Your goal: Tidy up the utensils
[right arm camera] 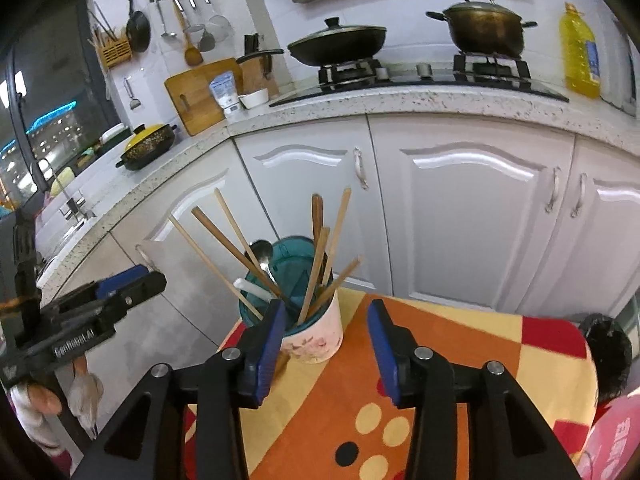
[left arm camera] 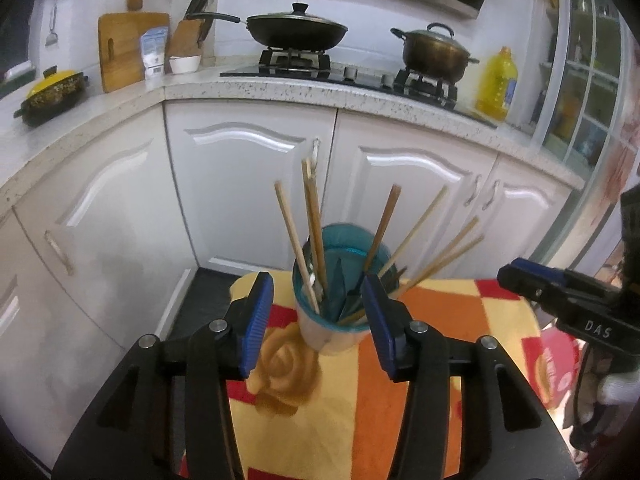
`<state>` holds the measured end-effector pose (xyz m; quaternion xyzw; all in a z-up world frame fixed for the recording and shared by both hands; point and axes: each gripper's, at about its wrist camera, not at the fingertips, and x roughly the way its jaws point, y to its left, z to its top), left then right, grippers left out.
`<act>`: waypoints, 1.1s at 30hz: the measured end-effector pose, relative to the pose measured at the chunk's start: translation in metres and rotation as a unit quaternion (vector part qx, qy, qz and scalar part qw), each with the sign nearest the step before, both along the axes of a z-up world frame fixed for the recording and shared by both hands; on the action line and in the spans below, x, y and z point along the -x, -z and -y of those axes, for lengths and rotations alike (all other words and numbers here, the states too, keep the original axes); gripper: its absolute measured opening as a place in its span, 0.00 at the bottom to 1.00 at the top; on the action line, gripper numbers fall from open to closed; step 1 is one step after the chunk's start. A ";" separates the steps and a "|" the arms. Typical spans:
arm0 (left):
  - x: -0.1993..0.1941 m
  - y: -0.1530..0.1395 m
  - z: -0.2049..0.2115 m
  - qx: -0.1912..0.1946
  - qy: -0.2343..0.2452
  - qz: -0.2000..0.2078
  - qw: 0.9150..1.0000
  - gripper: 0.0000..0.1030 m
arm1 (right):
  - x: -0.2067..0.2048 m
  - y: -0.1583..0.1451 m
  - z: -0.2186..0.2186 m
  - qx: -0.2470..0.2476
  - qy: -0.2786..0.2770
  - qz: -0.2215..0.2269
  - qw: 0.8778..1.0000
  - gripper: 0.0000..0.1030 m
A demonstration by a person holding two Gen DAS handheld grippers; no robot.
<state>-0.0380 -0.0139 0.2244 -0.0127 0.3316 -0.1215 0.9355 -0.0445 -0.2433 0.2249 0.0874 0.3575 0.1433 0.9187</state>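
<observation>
Bamboo chopsticks fan out of a teal-rimmed utensil holder at the centre of the left wrist view, with a metal spoon and a white handle tucked among them. Both tools are empty: the left hand-held gripper has its blue pads spread either side of the holder, while the right hand-held gripper hangs spread just short of it, low in its own frame. My worry is the holder: it stands close to the far edge of the small worktop, and a pad nudging a leaning stick could tip it or flick chopsticks to the floor. An orange, yellow and red patterned cloth covers that surface. White cabinets, a speckled counter, a lidded wok and a pot fill the upper frame.
</observation>
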 end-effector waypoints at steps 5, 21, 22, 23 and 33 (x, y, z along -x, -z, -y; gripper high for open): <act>0.012 0.019 0.014 -0.017 -0.001 -0.015 1.000 0.44 | 0.006 0.012 -0.008 0.018 0.010 -0.010 1.000 0.40; 0.035 0.021 0.023 -0.043 -0.030 0.004 0.999 0.44 | 0.018 0.011 -0.020 0.033 0.018 -0.003 0.999 0.42; 0.035 0.020 0.022 -0.043 -0.032 0.005 0.999 0.44 | 0.018 0.010 -0.021 0.033 0.017 -0.002 0.999 0.42; 0.035 0.020 0.021 -0.043 -0.033 0.005 0.999 0.44 | 0.018 0.010 -0.022 0.033 0.016 -0.002 0.999 0.43; 0.035 0.018 0.016 -0.043 -0.047 0.014 0.998 0.44 | 0.018 0.008 -0.031 0.039 0.011 0.004 0.999 0.51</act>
